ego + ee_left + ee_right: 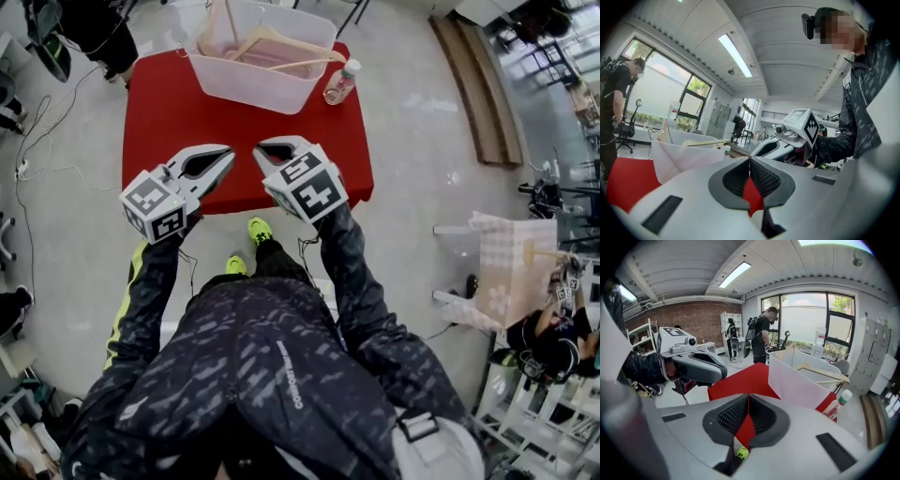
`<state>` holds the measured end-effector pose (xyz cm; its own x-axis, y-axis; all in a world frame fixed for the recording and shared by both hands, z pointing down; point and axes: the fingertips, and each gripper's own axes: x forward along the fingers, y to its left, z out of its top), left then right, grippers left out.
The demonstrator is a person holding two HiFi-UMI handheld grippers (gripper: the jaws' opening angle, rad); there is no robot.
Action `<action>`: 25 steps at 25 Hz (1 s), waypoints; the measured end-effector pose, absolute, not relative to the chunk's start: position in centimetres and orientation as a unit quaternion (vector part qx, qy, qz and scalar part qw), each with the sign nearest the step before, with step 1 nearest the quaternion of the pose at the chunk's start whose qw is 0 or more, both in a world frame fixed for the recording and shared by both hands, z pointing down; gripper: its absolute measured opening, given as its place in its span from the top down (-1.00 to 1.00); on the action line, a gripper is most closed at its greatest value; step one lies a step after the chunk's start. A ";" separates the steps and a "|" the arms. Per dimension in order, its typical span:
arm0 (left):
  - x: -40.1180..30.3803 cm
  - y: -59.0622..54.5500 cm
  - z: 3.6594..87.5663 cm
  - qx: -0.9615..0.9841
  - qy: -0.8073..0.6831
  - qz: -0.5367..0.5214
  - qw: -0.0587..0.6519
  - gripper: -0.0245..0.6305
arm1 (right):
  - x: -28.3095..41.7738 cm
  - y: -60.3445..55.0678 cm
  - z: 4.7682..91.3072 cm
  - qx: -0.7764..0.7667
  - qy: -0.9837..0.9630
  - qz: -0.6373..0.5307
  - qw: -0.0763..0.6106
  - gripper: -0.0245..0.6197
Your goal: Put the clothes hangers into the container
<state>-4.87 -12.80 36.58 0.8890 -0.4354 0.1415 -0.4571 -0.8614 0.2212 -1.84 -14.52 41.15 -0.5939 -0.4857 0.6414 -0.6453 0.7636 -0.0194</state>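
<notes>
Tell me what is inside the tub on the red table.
Wooden hangers lie in the tub, some reaching above its rim. Their number and the tub's floor cannot be made out: they overlap, and the frosted walls blur them.

The head camera looks steeply down from above the person's shoulders. It takes in both arms, the left tool (228, 155), the right tool (262, 150), the whole red table (155, 112) and the clear bin (258, 94) at its far edge, with floor all round. The left tool's camera sits close behind its own tips, nearly level, facing far and right: bin at left, the other tool at right, much ceiling. The right tool's camera tilts further down, facing far and left: the other tool at left, bin at right. All three views share the table and bin.
</notes>
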 end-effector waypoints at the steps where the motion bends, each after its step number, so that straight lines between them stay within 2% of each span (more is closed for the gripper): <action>1: -5.0 -11.8 36.6 0.965 -0.227 0.040 0.128 0.89 | -2.2 -13.4 41.2 0.322 -0.884 0.128 0.314 0.87; 11: -6.4 -6.3 37.1 0.969 -0.202 0.034 0.134 0.89 | -5.2 -6.7 41.0 0.339 -0.887 0.134 0.283 0.87; 25: -8.2 -4.8 35.6 0.967 -0.218 0.017 0.131 0.89 | -7.7 -4.2 40.4 0.329 -0.892 0.118 0.287 0.88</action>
<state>-8.23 -4.82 35.62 0.9044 -0.4171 0.0903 -0.4261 -0.8706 0.2461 -7.69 -4.20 40.37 -0.6194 -0.5183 0.5897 -0.6542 0.7559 -0.0227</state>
